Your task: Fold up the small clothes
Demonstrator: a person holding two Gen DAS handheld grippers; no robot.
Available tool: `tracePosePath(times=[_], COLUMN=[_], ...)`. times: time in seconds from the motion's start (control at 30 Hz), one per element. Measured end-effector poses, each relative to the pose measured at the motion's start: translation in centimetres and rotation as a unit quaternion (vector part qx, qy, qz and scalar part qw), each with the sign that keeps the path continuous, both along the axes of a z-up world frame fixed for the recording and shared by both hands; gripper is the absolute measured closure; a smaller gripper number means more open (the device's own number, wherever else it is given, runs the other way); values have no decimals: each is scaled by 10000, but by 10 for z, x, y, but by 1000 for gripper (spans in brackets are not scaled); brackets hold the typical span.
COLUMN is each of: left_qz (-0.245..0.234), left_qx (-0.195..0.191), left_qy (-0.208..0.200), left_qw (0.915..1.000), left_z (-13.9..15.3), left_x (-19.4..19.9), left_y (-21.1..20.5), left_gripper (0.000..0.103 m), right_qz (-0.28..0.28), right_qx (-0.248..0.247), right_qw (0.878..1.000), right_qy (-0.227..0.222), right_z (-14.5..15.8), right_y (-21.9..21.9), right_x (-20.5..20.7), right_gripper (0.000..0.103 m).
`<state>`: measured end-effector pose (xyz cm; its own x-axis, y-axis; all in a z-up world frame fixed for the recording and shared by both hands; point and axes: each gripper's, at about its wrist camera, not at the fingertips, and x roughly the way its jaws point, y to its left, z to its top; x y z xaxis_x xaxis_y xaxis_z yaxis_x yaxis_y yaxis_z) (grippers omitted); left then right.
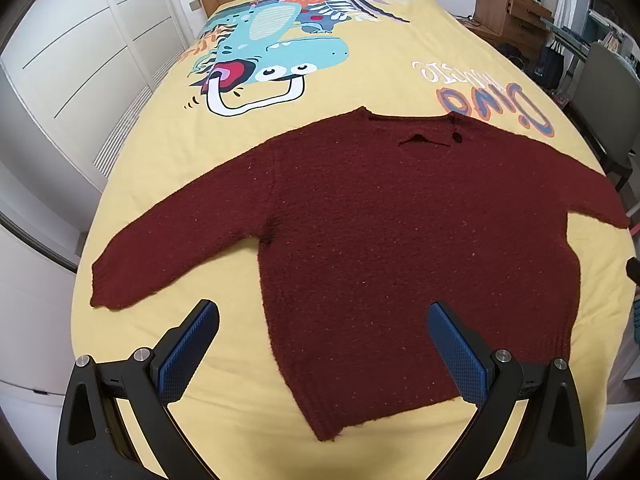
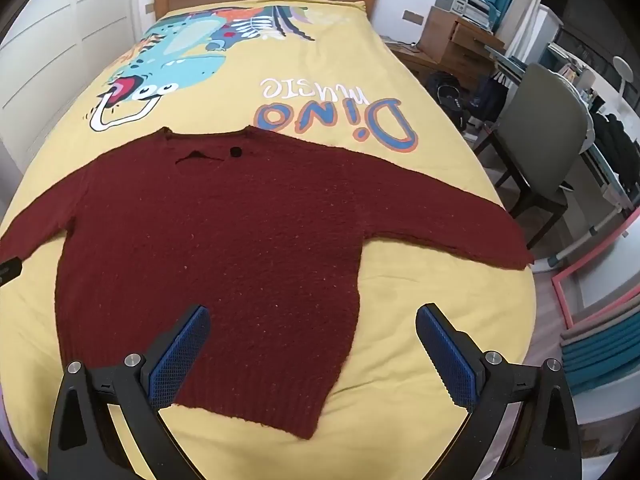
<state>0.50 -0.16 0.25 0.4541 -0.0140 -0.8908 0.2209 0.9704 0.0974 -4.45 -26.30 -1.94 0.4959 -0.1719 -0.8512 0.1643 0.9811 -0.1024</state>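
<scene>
Sweater [image 1: 380, 240] lies flat on the bedspread [image 1: 360, 80]; left gripper [image 1: 322, 320] and right gripper [image 2: 312, 320] gape wide, empty.

A dark red knitted sweater [image 1: 380, 240] lies flat and unfolded on the yellow bedspread [image 1: 400, 76], neckline toward the headboard and ribbed hem toward the cameras. Both long sleeves are spread outward and slant down to either side, each cuff reaching close to a side edge of the bed. A small dark button [image 2: 235, 152] sits beside the neck opening.
</scene>
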Motion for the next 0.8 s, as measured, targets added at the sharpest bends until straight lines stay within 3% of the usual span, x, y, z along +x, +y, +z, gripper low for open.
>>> tracePosePath(times=[0.8], left_qz=[-99], left_qx=[-11], left_qy=[-82], left_qw=[9999], left_z=[6], left_x=[1], left_y=[-1], left_gripper=[1], right_qz=[-5], right_qx=[-76], right_qw=[9999], right_qy=[126], right_z=[-4], right_y=[-2], right_x=[-1], right_gripper=[1])
